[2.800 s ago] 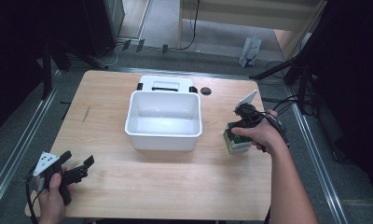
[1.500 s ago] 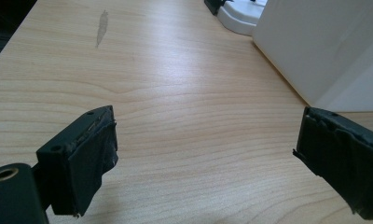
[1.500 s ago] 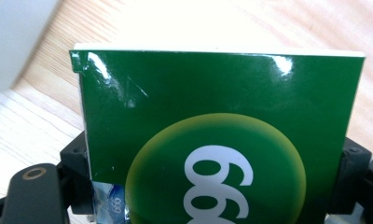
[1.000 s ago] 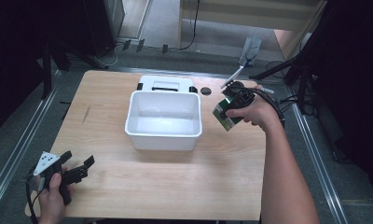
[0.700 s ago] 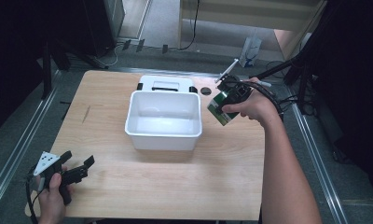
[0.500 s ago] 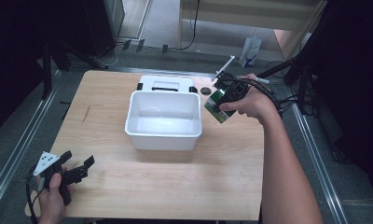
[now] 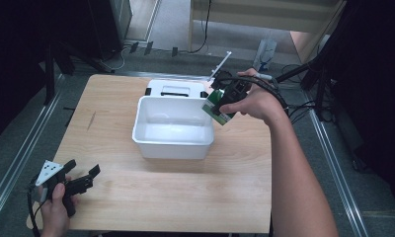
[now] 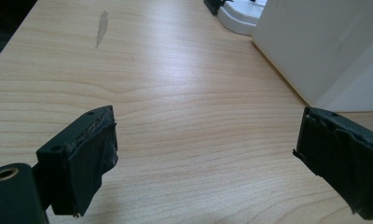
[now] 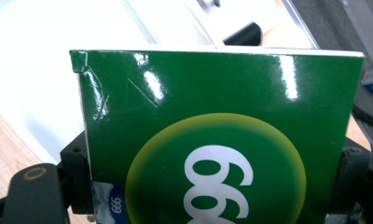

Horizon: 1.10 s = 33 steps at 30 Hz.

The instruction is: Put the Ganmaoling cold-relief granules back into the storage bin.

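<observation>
Your right gripper (image 7: 224,101) clamps the one green box (image 9: 217,144) by its sides, tilted at the right rim of the single white tub (image 7: 173,127), centre frame, likely to drop it in. Your left gripper (image 7: 79,180), lower left, rests with jaws apart, empty.

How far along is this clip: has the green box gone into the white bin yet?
Not yet. Done: the right claw has the glossy green cardboard box clamped and held off the wooden table. In hand: it hangs at the right rim of the white plastic bin. Left: lowering and releasing it. The left claw rests open, holding nothing.
</observation>
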Motion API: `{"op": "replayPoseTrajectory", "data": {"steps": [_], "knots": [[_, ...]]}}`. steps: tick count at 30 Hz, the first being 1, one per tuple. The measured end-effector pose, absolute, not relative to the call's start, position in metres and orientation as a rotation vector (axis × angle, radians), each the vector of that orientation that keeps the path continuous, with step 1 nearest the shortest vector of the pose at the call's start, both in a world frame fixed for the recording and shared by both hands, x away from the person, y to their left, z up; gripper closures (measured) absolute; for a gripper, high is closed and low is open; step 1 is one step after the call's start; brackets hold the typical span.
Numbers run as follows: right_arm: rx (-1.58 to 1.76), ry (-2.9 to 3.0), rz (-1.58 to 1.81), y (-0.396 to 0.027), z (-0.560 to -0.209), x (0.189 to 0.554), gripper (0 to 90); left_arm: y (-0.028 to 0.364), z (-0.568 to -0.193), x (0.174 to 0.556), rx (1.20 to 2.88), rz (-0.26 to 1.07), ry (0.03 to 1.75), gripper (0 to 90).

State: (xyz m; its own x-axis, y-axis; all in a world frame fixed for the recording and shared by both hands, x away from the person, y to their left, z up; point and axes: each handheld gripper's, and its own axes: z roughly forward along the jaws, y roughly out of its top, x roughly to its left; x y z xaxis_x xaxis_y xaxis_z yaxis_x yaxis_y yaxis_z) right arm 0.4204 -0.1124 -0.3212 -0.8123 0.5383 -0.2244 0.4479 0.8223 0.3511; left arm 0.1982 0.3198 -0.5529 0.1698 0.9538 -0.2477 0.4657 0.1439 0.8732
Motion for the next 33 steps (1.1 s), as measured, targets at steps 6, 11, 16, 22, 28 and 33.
{"op": "replayPoseTrajectory", "data": {"steps": [6, 11, 16, 22, 28, 33], "knots": [[0.594, 2.739, 0.455, -0.082, -0.320, 0.411, 16.2, 0.320, -0.553, 0.198, 1.472, 0.628, 1.445, 5.7], [0.475, 2.774, 0.453, -0.063, -0.323, 0.406, 16.2, 0.320, -0.553, 0.198, 1.474, 0.629, 1.443, 5.8], [0.323, 2.808, 0.416, -0.052, -0.337, 0.405, 16.1, 0.320, -0.553, 0.198, 1.469, 0.628, 1.441, 5.7], [0.181, 2.839, 0.376, -0.051, -0.351, 0.405, 16.1, 0.320, -0.553, 0.198, 1.469, 0.627, 1.440, 5.7], [0.077, 2.835, 0.335, -0.051, -0.364, 0.407, 16.0, 0.320, -0.553, 0.198, 1.470, 0.627, 1.440, 5.7], [0.026, 2.840, 0.335, -0.052, -0.373, 0.409, 15.9, 0.321, -0.553, 0.198, 1.468, 0.627, 1.440, 5.7]]}}
